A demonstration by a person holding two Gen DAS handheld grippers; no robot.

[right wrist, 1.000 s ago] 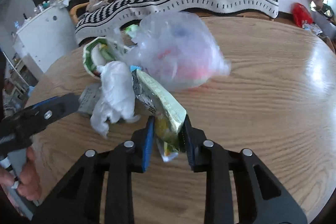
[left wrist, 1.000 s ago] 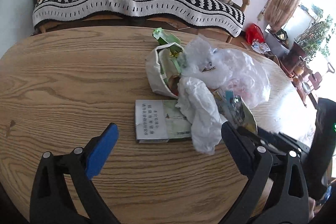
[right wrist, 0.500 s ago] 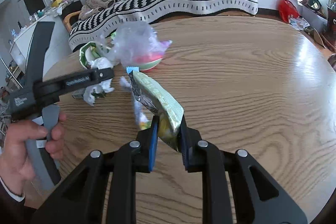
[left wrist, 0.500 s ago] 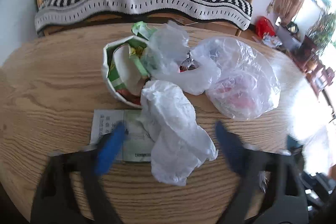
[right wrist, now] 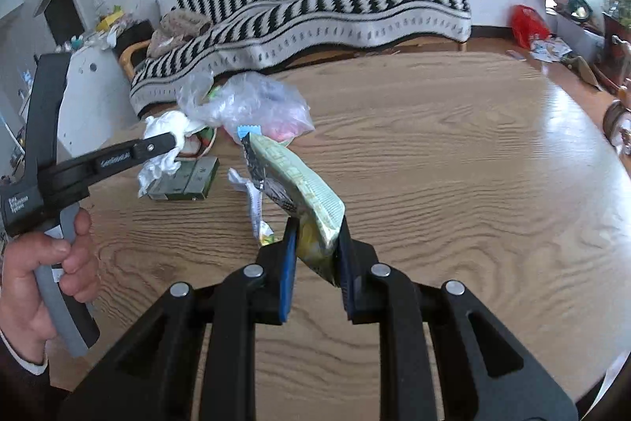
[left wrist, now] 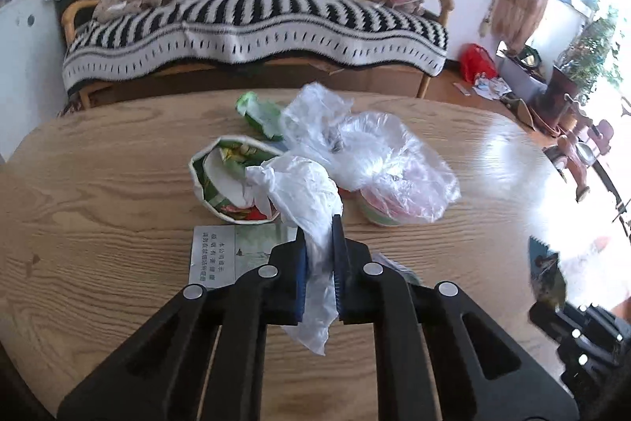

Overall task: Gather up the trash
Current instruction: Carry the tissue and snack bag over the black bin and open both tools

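Note:
My left gripper (left wrist: pixel 318 251) is shut on a crumpled white plastic bag (left wrist: pixel 303 200), which hangs between its blue pads and is lifted off the table. In the right wrist view that left gripper (right wrist: pixel 167 143) pinches the same white plastic bag (right wrist: pixel 165 129) at the far left. My right gripper (right wrist: pixel 315 243) is shut on a pale green snack wrapper (right wrist: pixel 299 180) held above the table. On the wooden table (left wrist: pixel 98 263) lie a torn paper bowl (left wrist: pixel 224 180), a flat box (left wrist: pixel 232 251), a clear plastic bag (left wrist: pixel 386 164) over a bowl, and a green wrapper (left wrist: pixel 256 111).
A crumpled white paper scrap (right wrist: pixel 250 192) lies on the table under the snack wrapper. A sofa with a striped blanket (left wrist: pixel 252 22) stands beyond the table. A person's hand (right wrist: pixel 43 275) holds the left gripper's handle. Red bag (left wrist: pixel 477 62) and clutter sit on the floor at right.
My left gripper closed from wide open onto the white plastic bag and lifted it. My right gripper drew back and up with the snack wrapper, away from the pile.

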